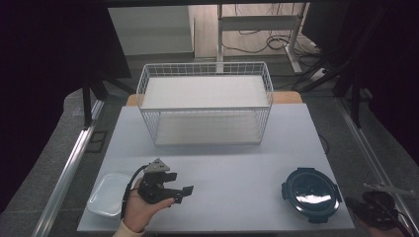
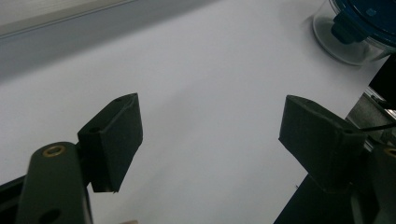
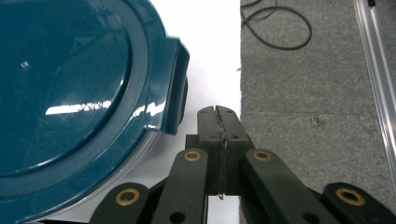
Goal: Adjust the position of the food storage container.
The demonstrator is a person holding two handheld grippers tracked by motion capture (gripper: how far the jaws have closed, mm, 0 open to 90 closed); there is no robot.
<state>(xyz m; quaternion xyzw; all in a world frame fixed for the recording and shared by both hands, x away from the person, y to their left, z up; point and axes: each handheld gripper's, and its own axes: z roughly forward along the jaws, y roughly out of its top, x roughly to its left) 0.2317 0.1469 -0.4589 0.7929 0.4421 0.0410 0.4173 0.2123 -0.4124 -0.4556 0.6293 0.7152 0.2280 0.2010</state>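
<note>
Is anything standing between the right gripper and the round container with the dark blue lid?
Nothing visible does. The right gripper, jaws shut on nothing, sits just beside the round container near one of its lid clips, at the table edge. The bare white strip between them carries no object.

Round container [image 1: 311, 193], dark-blue clip lid, table's near-right corner

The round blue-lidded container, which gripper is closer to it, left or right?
Right. The right gripper sits shut just beside the container at the table's right edge. The left gripper hangs open across the table, next to the clear tub.
</note>
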